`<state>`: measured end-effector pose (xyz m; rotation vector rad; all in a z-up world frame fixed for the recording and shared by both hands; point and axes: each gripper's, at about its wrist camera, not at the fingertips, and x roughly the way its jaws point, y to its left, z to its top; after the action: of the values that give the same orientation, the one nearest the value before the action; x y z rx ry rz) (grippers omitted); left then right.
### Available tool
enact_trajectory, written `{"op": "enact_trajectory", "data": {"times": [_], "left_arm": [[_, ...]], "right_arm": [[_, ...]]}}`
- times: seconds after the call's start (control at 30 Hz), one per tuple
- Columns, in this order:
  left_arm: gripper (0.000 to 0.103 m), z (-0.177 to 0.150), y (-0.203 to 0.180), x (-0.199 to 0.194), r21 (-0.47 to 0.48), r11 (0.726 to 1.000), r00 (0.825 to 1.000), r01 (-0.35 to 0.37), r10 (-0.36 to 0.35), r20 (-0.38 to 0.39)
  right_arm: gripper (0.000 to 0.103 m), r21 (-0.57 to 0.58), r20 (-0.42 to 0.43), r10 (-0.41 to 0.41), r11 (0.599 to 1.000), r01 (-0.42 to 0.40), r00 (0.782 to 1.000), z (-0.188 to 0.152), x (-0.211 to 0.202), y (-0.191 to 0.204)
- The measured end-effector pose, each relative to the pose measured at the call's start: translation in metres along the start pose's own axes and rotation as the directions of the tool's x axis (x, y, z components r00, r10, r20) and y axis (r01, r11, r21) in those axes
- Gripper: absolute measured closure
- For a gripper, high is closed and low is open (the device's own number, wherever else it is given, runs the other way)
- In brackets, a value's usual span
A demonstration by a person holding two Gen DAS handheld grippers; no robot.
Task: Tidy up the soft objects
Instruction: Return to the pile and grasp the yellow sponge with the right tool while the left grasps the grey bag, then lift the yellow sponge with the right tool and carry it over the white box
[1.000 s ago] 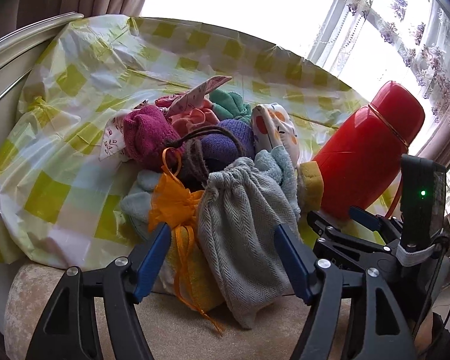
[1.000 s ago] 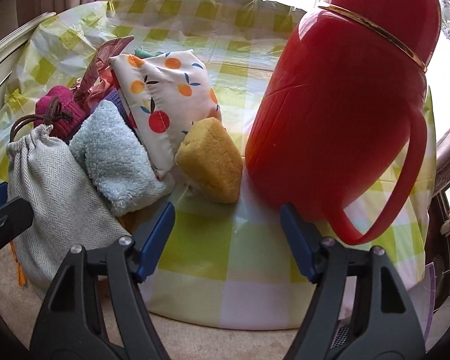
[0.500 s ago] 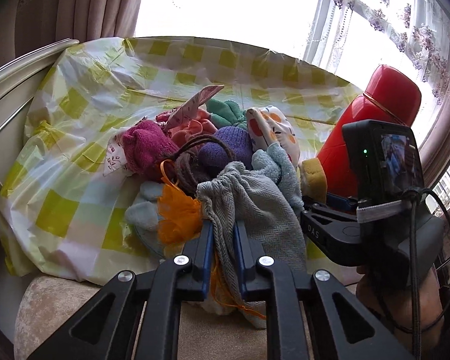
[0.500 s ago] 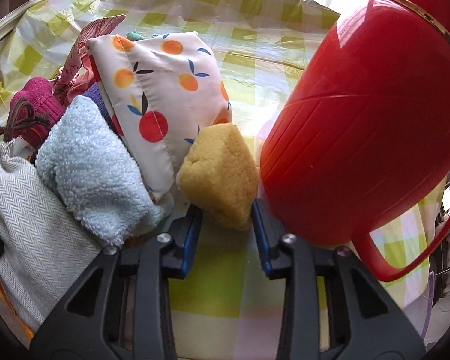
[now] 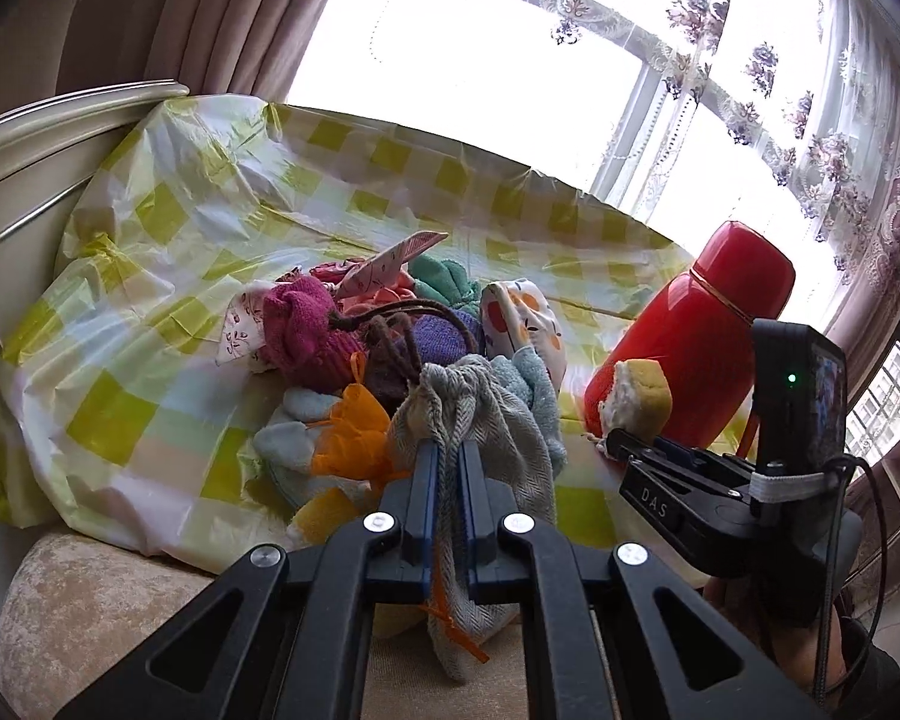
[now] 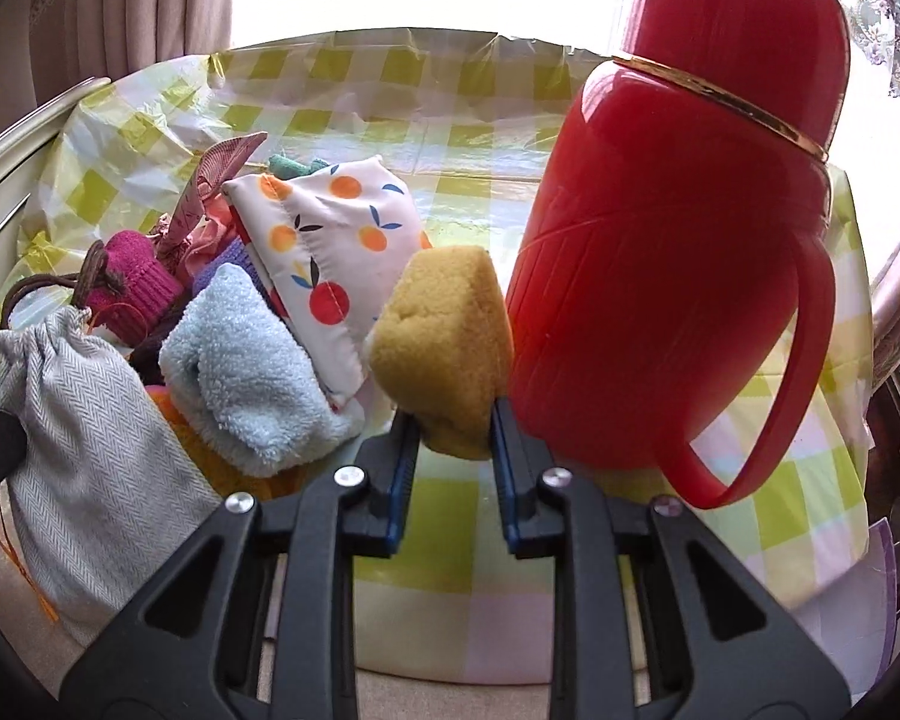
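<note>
I saw a glossy red plastic flask (image 6: 660, 276), a porous matt yellow sponge (image 6: 444, 348), a grey herringbone-weave cloth pouch (image 5: 480, 420), a fluffy blue towel (image 6: 246, 372) and a shiny crinkled checked plastic tablecloth (image 5: 168, 312).

Red thermos (image 6: 678, 252) upright, touching held yellow sponge (image 6: 444, 348) on its right: blocked there. Left of thermos, pile of soft items (image 5: 402, 348), densely packed. Behind thermos and far left of it, bare checkered cloth (image 5: 168, 276): open passage.
</note>
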<state>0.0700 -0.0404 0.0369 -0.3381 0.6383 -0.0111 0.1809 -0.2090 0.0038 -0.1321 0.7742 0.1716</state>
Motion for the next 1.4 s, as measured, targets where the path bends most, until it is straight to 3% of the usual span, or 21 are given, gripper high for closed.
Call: {"op": "enact_trajectory", "data": {"times": [0.33,0.57,0.63,0.67,0.73,0.8,0.9,0.97,1.0,1.03,1.13,1.23,1.4], "left_arm": [[0.096,-0.002,0.002,-0.013,-0.026,0.999,0.999,0.023,-0.022,0.034],[0.096,-0.005,0.002,-0.013,-0.041,0.999,1.000,0.025,-0.025,-0.004],[0.089,-0.006,0.003,-0.008,-0.053,0.998,0.999,0.015,-0.017,-0.036],[0.077,-0.006,0.004,-0.006,-0.059,0.998,0.999,0.006,-0.009,-0.051],[0.039,-0.007,0.004,-0.002,-0.064,0.998,0.997,-0.009,0.004,-0.075],[0.033,-0.007,0.002,0.003,-0.050,0.998,0.994,-0.032,0.027,-0.103],[0.033,-0.010,-0.001,0.019,-0.024,0.997,0.978,-0.078,0.072,-0.197],[0.045,-0.011,-0.001,0.023,-0.020,0.995,0.973,-0.098,0.092,-0.210],[0.057,-0.011,-0.001,0.023,-0.020,0.996,0.974,-0.092,0.086,-0.209],[0.069,-0.012,-0.002,0.021,-0.018,0.997,0.976,-0.080,0.075,-0.204],[0.080,-0.014,-0.006,0.013,-0.008,0.996,0.980,-0.092,0.089,-0.179],[0.087,-0.015,-0.007,0.000,-0.021,0.996,0.986,-0.091,0.087,-0.139],[0.092,-0.016,-0.013,-0.017,-0.022,0.998,0.995,-0.056,0.054,-0.080]], "right_arm": [[0.076,0.087,0.001,0.065,0.994,-0.065,0.998,-0.022,-0.037,-0.024],[0.077,0.142,-0.023,0.059,0.988,-0.055,0.998,-0.036,-0.051,-0.046],[0.076,0.156,-0.033,0.057,0.987,-0.051,0.998,-0.039,-0.052,-0.053],[0.076,0.159,-0.036,0.055,0.986,-0.048,0.998,-0.039,-0.053,-0.055],[0.076,0.163,-0.038,0.051,0.986,-0.044,0.998,-0.042,-0.056,-0.060],[0.076,0.163,-0.043,0.047,0.986,-0.040,0.998,-0.044,-0.059,-0.063],[0.076,0.167,-0.047,0.046,0.985,-0.037,0.998,-0.048,-0.062,-0.067],[0.076,0.170,-0.048,0.044,0.985,-0.035,0.998,-0.050,-0.064,-0.069],[0.076,0.170,-0.048,0.042,0.985,-0.034,0.998,-0.051,-0.065,-0.070],[0.076,0.171,-0.048,0.040,0.985,-0.032,0.998,-0.052,-0.066,-0.071],[0.076,0.180,-0.050,0.038,0.983,-0.028,0.998,-0.054,-0.069,-0.076],[0.076,0.195,-0.050,0.033,0.980,-0.023,0.998,-0.059,-0.074,-0.084],[0.076,0.224,-0.051,0.018,0.975,-0.006,0.999,-0.068,-0.085,-0.103]]}}
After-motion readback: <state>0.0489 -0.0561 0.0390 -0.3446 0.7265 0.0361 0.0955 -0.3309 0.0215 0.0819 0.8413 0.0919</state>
